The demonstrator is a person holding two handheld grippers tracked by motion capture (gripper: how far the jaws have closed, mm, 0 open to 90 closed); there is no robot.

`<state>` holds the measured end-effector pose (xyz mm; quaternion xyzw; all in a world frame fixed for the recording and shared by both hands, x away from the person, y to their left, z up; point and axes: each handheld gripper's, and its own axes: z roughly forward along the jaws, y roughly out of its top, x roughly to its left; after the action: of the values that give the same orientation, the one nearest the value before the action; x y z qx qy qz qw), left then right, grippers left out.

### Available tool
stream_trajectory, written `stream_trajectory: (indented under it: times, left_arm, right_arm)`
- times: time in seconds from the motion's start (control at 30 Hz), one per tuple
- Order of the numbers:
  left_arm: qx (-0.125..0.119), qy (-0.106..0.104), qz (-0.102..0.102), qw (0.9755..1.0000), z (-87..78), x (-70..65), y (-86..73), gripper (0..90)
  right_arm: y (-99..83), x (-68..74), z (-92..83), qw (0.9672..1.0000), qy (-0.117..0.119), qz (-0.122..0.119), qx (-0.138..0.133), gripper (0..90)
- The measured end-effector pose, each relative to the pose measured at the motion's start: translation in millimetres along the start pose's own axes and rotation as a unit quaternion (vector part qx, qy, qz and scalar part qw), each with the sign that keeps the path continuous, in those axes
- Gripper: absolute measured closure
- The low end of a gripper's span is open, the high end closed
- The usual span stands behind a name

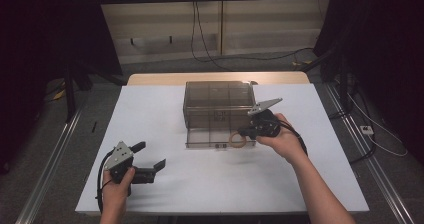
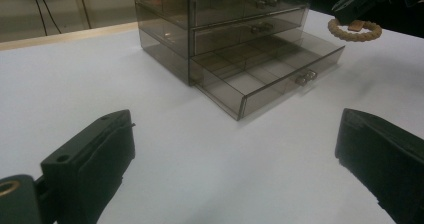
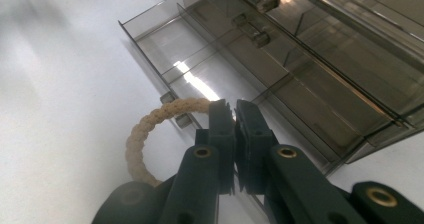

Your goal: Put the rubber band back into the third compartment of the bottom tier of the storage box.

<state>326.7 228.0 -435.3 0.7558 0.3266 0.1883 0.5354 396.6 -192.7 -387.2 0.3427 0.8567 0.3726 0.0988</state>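
Note:
A smoky clear drawer box (image 1: 217, 101) (image 2: 220, 14) stands mid-table with its bottom drawer (image 1: 212, 136) (image 2: 265, 76) (image 3: 210, 69) pulled out and divided into compartments. My right gripper (image 1: 244, 132) (image 3: 234, 111) is shut on a beige rope ring (image 1: 237, 140) (image 3: 145, 129) (image 2: 355, 30), which hangs just above the drawer's front right corner. The left gripper (image 1: 150, 156) (image 2: 235, 159) rests on the table at the near left, jaws wide open with nothing between them, pointing toward the box.
The white table (image 1: 165, 119) has bare surface around the box. Beyond its far wooden edge (image 1: 215, 77) lie floor cables. Dark stands flank both sides.

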Motion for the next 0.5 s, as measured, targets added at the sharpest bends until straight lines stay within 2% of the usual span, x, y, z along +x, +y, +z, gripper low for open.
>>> stream_trajectory:
  times: [0.5]
  left_arm:
    - [-0.001,0.001,-0.002,1.0,-0.3,0.1,-0.3,2.7]
  right_arm:
    - [4.9,-3.2,0.3,0.9999,-0.012,-0.002,0.001,86.8]
